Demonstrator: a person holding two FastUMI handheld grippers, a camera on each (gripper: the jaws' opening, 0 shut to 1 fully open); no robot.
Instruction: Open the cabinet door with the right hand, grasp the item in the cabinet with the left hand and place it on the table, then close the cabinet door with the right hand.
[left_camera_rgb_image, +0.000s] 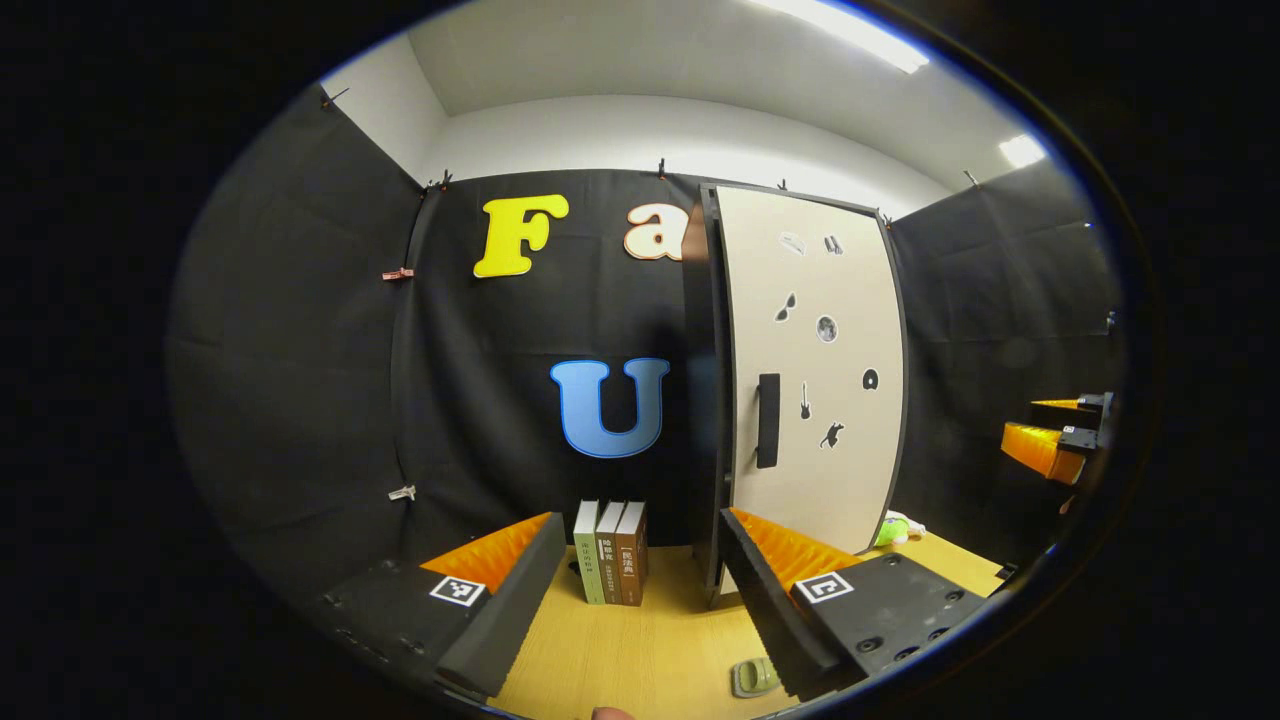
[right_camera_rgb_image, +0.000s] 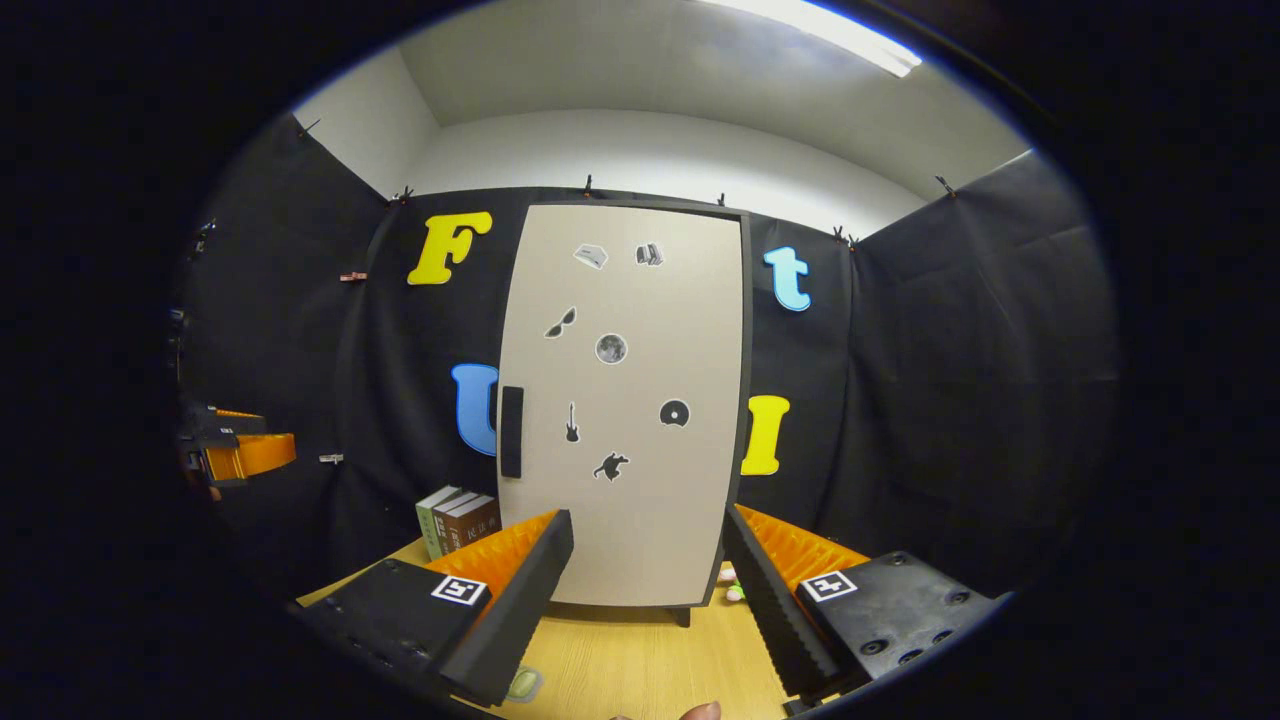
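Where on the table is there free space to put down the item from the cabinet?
The table is bare in front of the books, toward the near edge. By the cabinet it is tighter: a small green thing lies there, and something greenish sits behind.

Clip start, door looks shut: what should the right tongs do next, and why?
Probably move the right tongs forward and left toward the dark handle on the cabinet door. The door sits closed, the tongs are open and hold nothing, and the handle is on the door's left edge, not yet reached.
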